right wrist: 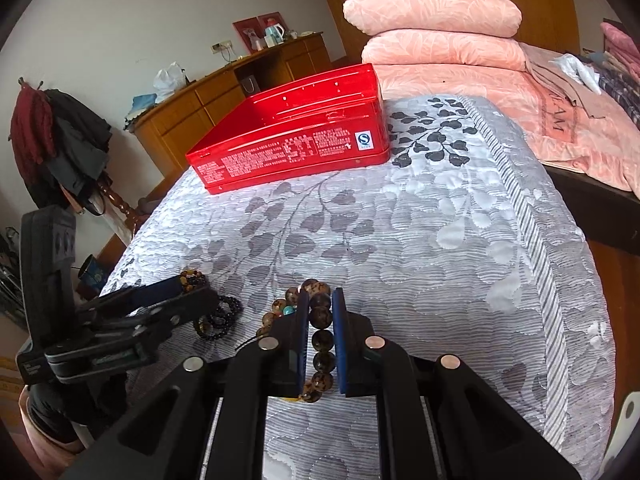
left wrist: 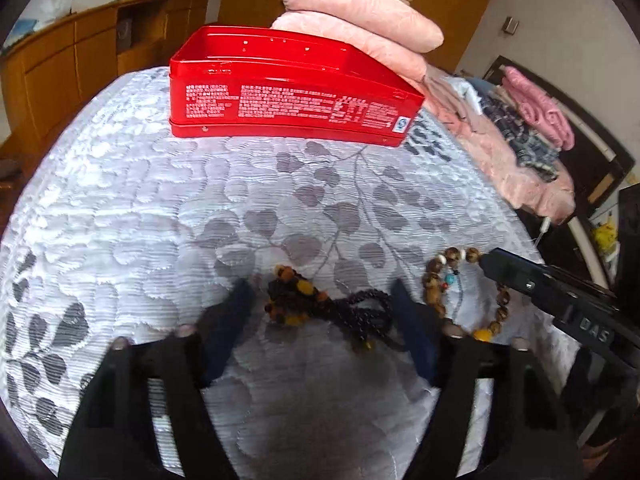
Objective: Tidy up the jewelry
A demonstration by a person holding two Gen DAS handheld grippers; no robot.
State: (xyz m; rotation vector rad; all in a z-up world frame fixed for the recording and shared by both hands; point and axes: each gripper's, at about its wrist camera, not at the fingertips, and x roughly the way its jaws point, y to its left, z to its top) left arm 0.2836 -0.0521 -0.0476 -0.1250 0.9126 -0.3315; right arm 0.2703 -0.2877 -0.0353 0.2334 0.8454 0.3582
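On top of the bed's grey leaf-print quilt point(right wrist: 460, 240), a red tin point(right wrist: 296, 136) is sitting w/ pink pillows point(right wrist: 436, 32) behind, wood cabinets point(left wrist: 60, 60) along the wall. Right gripper point(right wrist: 320, 312) is clenching a brown bead bracelet point(right wrist: 322, 344); left gripper point(left wrist: 320, 300) is straddling a dark bead necklace point(left wrist: 320, 308), jaws apart.

Red rectangular box point(right wrist: 296, 136): glossy, smooth, metal-like.
Grey-white leaf-patterned bedspread point(left wrist: 160, 208): quilted, ribbed cloth.
Brown mottled bead bracelet point(right wrist: 322, 344): polished, wood-like.
Pink pillows point(right wrist: 432, 12): soft, embossed fabric.
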